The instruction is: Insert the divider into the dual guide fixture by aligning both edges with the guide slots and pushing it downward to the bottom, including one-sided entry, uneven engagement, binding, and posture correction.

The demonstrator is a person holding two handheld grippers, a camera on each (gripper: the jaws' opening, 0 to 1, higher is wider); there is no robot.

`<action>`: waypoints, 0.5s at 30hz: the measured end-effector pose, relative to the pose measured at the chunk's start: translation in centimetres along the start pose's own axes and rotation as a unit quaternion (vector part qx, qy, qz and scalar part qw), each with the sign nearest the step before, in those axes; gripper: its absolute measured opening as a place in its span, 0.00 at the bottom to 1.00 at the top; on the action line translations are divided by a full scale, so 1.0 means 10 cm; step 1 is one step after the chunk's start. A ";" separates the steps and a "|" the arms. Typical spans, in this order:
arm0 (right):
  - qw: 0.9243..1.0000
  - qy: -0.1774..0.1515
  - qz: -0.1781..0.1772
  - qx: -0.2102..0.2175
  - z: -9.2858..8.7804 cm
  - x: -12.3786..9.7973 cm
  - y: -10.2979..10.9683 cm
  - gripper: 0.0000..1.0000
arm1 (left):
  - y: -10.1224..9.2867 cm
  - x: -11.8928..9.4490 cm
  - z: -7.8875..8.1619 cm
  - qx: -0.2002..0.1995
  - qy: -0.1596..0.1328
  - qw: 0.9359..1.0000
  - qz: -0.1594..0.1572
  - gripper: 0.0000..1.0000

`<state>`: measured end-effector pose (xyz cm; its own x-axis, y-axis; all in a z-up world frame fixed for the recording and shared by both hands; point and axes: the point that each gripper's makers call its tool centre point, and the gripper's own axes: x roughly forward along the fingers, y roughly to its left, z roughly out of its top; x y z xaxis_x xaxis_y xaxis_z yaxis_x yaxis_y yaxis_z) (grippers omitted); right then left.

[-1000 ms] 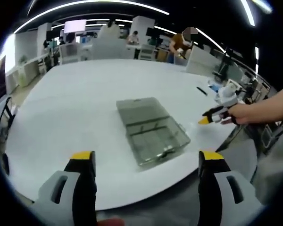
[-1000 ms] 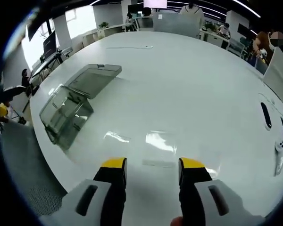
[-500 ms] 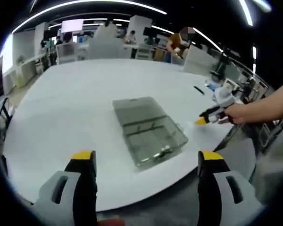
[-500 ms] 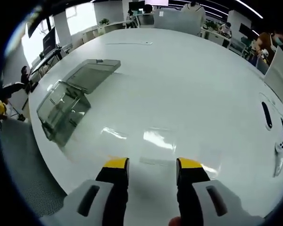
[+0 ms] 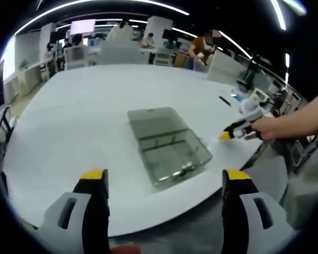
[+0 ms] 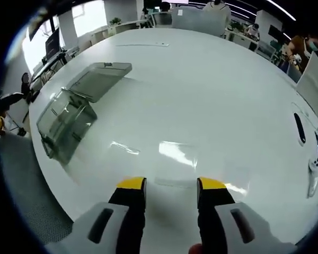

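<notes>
A clear plastic box (image 5: 172, 153) with its lid (image 5: 155, 121) folded back stands near the white table's front edge, with ribbed guide slots inside. My left gripper (image 5: 164, 177) hovers short of the table, its yellow-tipped jaws wide apart and holding nothing. My right gripper (image 5: 237, 128), held by a hand, sits to the right of the box. In the right gripper view the box (image 6: 63, 119) lies far left, and my right gripper (image 6: 171, 184) is open over bare table. A faint flat clear sheet (image 6: 201, 177), possibly the divider, lies just beyond its tips.
A black pen (image 6: 298, 127) and a white device (image 6: 314, 166) lie at the table's right side. White items (image 5: 252, 103) sit behind the hand. The table edge (image 5: 164, 217) runs just ahead of my left jaws. Desks, chairs and people fill the background.
The right gripper has crept a little toward the box and forward over the table, its jaws slightly narrower. The left gripper and the box have stayed put.
</notes>
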<state>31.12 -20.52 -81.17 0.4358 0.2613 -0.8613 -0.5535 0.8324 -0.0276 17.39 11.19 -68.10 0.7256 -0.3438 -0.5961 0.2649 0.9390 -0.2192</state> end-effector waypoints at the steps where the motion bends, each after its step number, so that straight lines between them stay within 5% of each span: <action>1: 1.000 0.002 0.000 0.002 -0.01 0.00 0.00 0.34 | 0.00 0.00 0.00 0.000 0.000 1.000 0.000 0.86; 15: 1.000 0.007 -0.001 0.013 -0.05 0.07 -0.03 0.33 | 0.01 0.01 0.00 -0.003 0.000 1.000 0.002 0.86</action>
<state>31.21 -20.82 -82.02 0.4265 0.2536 -0.8682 -0.5348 0.8448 -0.0159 17.46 11.29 -68.21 0.7266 -0.3407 -0.5967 0.2580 0.9401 -0.2226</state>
